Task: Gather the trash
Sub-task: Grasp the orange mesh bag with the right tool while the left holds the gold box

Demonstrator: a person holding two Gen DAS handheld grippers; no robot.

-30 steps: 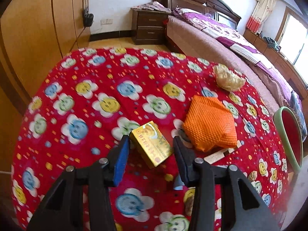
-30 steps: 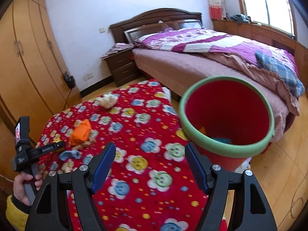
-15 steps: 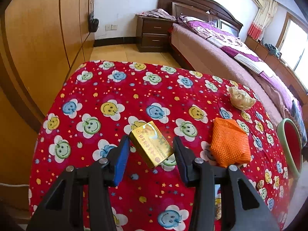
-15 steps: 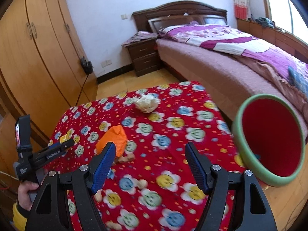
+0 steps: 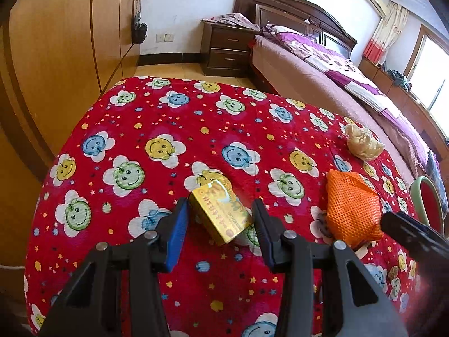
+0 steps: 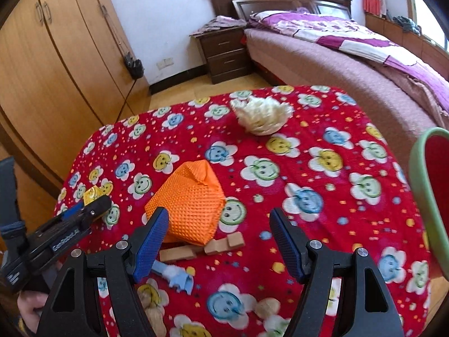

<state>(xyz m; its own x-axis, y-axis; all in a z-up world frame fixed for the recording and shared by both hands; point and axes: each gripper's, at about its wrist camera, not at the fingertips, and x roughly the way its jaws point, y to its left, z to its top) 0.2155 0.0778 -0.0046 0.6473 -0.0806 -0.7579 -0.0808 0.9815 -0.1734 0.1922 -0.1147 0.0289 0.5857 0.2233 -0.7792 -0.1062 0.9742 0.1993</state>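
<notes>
My left gripper (image 5: 220, 226) is shut on a small gold box (image 5: 220, 213) and holds it above the table's red smiley cloth (image 5: 157, 123); the box also shows in the right wrist view (image 6: 92, 193). My right gripper (image 6: 219, 241) is open and empty, just short of an orange mesh pouch (image 6: 186, 209), which also shows in the left wrist view (image 5: 352, 209). A crumpled cream wad (image 6: 261, 115) lies at the far side of the table. The red bin with a green rim (image 6: 429, 193) stands at the table's right edge.
Wooden blocks (image 6: 202, 248), a blue scrap (image 6: 176, 276) and nutshell-like bits (image 6: 269, 307) lie near my right gripper. A wardrobe (image 6: 56, 64) stands to the left; a bed (image 6: 364, 64) and a nightstand (image 6: 224, 53) stand behind the table.
My left gripper has lifted and drawn back with the gold box. My right gripper has swung left from the bin toward the orange pouch.
</notes>
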